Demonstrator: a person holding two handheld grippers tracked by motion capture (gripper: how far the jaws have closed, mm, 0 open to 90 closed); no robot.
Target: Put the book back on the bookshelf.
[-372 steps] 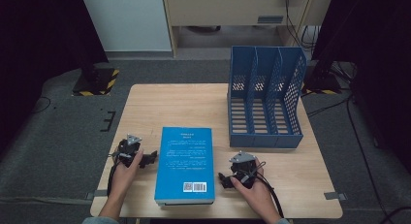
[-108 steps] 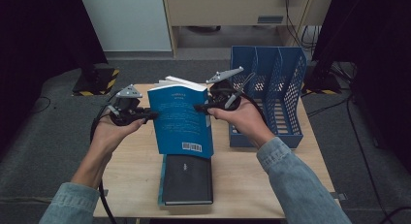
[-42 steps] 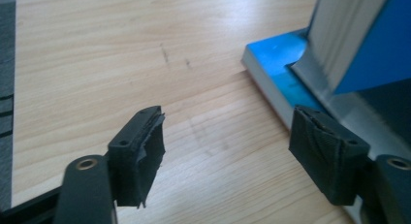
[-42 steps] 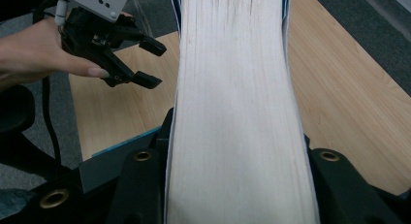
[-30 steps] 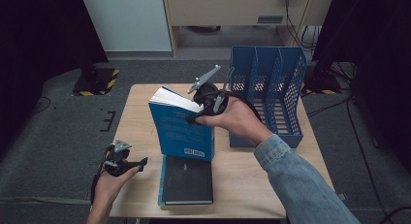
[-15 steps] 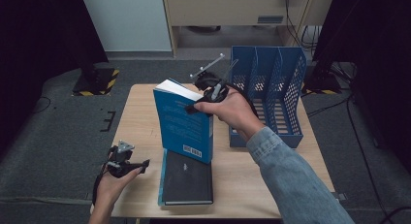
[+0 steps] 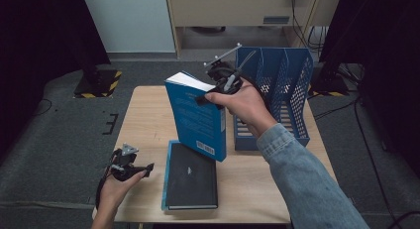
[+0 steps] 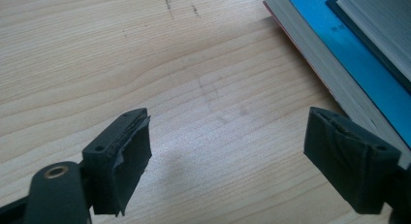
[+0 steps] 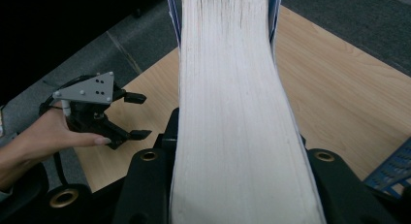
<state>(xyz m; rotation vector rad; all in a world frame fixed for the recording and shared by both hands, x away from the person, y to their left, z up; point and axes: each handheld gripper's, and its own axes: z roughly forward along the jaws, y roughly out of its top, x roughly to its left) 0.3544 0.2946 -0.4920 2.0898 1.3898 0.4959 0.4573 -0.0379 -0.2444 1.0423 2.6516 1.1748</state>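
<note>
My right gripper (image 7: 208, 97) is shut on the top edge of a blue book (image 7: 197, 121), holding it upright in the air above the middle of the table, left of the blue file holder (image 7: 293, 90). In the right gripper view the book's white page edge (image 9: 232, 88) runs up between the jaws. My left gripper (image 7: 147, 168) rests low at the table's front left. Its jaws have just been opening a little and stand open over bare wood, nothing between them (image 8: 228, 156). From the right gripper view the left gripper (image 9: 137, 115) appears beside the book.
A black book (image 7: 192, 177) lies flat on another blue book (image 7: 165, 179) at the table's front middle, just right of my left gripper. The wooden table (image 7: 148, 115) has free room at its left half. The file holder's slots face up at the back right.
The right gripper has carried the upright blue book a little up and to the right, closer to the file holder. The left hand has stayed in place.
</note>
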